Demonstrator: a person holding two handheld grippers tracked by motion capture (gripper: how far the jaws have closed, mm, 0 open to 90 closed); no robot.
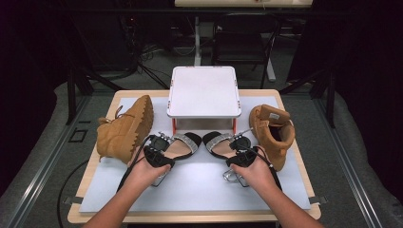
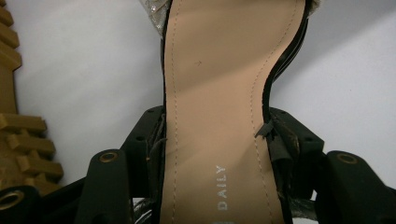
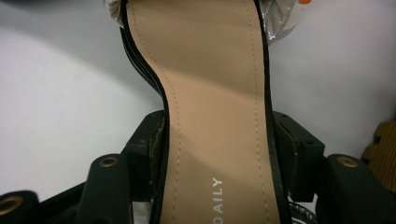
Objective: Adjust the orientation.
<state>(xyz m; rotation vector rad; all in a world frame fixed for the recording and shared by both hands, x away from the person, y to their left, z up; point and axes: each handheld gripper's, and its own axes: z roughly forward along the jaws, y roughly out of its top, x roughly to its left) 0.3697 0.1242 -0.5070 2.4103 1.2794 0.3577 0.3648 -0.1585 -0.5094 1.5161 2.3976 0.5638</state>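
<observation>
— Looking at the left gripper (image 1: pixel 164 145) from the high view, what has it got?

— It is clamped across the narrow waist of the left sandal (image 1: pixel 183 145). In the left gripper view the two black jaws press against both edges of the tan insole (image 2: pixel 215 107), and the word DAILY is printed near the heel end.

— And the right gripper (image 1: pixel 237 145)?

— The same on its side: it grips the right sandal (image 1: pixel 216 142) at the waist, its jaws tight against either edge of the insole (image 3: pixel 215 107) in the right gripper view.

— Where do the sandals sit?

— Side by side in the middle of the pale mat (image 1: pixel 199 185), toes pointing to the far side, just near of the white stand (image 1: pixel 203 92). Their silvery front straps lie closest to the stand's legs. Whether the soles rest flat on the mat or are raised a little, I cannot tell.

— Anything else on the table (image 1: pixel 95 211)?

— A tan boot (image 1: pixel 123 130) lies tipped on its side at the left, lugged sole facing the sandals; that sole shows at the left edge of the left gripper view (image 2: pixel 18 154). A second tan boot (image 1: pixel 273 133) stands at the right, just beside the right gripper, its opening facing up.

— The hands?

— The left hand (image 1: pixel 145 171) and right hand (image 1: pixel 259 173) each hold a gripper from the near side, forearms coming in from the near edge.
</observation>
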